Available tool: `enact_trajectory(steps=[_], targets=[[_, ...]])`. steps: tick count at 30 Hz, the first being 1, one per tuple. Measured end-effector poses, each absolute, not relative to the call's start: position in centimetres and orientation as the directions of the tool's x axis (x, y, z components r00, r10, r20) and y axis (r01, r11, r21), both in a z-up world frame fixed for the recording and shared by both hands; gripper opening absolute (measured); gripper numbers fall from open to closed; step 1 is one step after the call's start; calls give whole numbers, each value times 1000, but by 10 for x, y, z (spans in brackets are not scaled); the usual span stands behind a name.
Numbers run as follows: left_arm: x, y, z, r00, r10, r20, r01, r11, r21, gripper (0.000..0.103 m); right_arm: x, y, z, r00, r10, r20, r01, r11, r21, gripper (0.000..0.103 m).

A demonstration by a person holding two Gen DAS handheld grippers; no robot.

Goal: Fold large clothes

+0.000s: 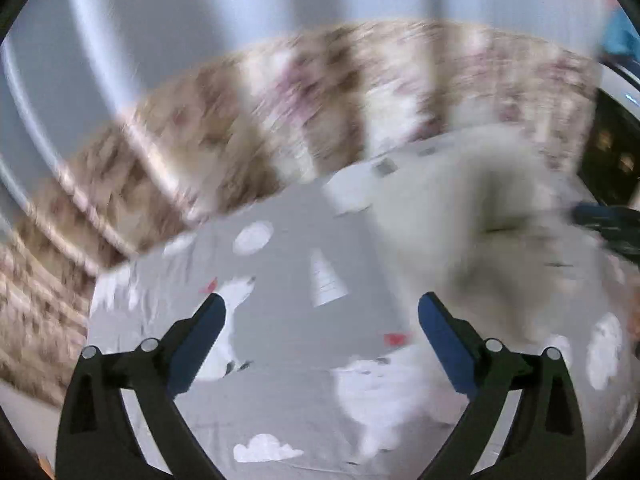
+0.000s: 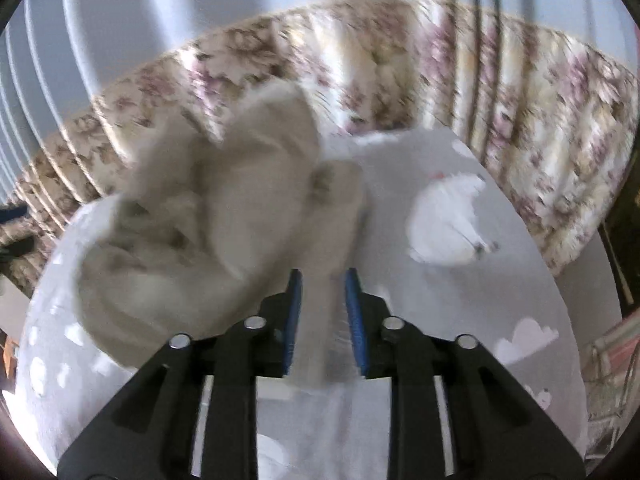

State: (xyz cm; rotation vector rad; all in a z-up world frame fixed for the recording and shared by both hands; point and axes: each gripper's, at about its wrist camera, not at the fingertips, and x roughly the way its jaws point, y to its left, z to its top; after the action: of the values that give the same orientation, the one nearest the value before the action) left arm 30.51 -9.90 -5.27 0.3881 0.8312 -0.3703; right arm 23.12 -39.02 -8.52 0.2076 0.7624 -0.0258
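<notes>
the left gripper (image 1: 322,308) stands wide open with nothing between its blue pads (image 1: 200,336), poised over a grey sheet (image 1: 280,360) printed with white clouds and bears. the right gripper (image 2: 323,280) has its jaws narrowly parted, and a strip of the cream garment (image 2: 208,216) runs between the blue pads (image 2: 354,316); blur hides whether they press on it. from there the garment spreads up and to the left in a rumpled heap on the sheet, its shape and kind hard to make out. in the left wrist view it is a pale smear (image 1: 460,216) at right. no writing or label can be read. a floral bedspread (image 2: 500,92) lies beyond, heavily blurred, with grey curtains (image 2: 160,8) behind.
</notes>
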Motion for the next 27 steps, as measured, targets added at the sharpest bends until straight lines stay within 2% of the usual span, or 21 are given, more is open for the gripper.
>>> enact_trajectory(steps=[3, 5, 7, 9, 10, 11, 13, 14, 18, 21, 24, 27], targets=[[331, -94, -82, 528, -205, -824, 464, 882, 78, 97, 245, -363, -69, 720, 135, -681, 22, 976, 217, 42], [337, -102, -95, 495, -250, -832, 482, 876, 24, 97, 258, -344, -67, 693, 188, -696, -26, 971, 237, 54], [339, -113, -104, 466, -286, -837, 504, 864, -14, 97, 275, -331, -71, 664, 193, -722, -32, 973, 231, 54], [336, -123, -109, 467, -280, -839, 518, 856, 3, 97, 290, -326, -75, 653, 177, -737, -27, 977, 210, 54], [332, -131, -110, 480, -271, -834, 525, 851, 25, 97, 302, -324, -80, 635, 175, -752, -28, 979, 204, 53], [329, -134, -108, 490, -267, -830, 528, 849, 38, 97, 312, -323, -84, 617, 173, -767, -33, 980, 194, 37], [326, -140, -105, 517, -251, -818, 524, 849, 71, 97, 328, -321, -86, 624, 105, -775, -54, 994, 91, 16], [324, -140, -103, 521, -257, -814, 531, 845, 73, 97, 334, -327, -80, 640, 99, -762, -68, 995, 71, 14], [324, -154, -90, 510, -296, -808, 565, 823, 55, 97, 348, -362, -52, 679, 83, -729, -74, 996, 45, 12], [324, -173, -94, 511, -289, -810, 580, 811, 75, 97, 360, -399, -62, 644, 46, -764, -42, 999, 24, 12], [323, -197, -113, 477, -273, -835, 606, 790, 88, 98, 368, -440, -108, 551, 29, -834, 43, 997, 63, 12], [318, -216, -136, 455, -222, -862, 622, 772, 130, 98, 353, -470, -120, 532, 128, -837, 94, 973, 209, 14]])
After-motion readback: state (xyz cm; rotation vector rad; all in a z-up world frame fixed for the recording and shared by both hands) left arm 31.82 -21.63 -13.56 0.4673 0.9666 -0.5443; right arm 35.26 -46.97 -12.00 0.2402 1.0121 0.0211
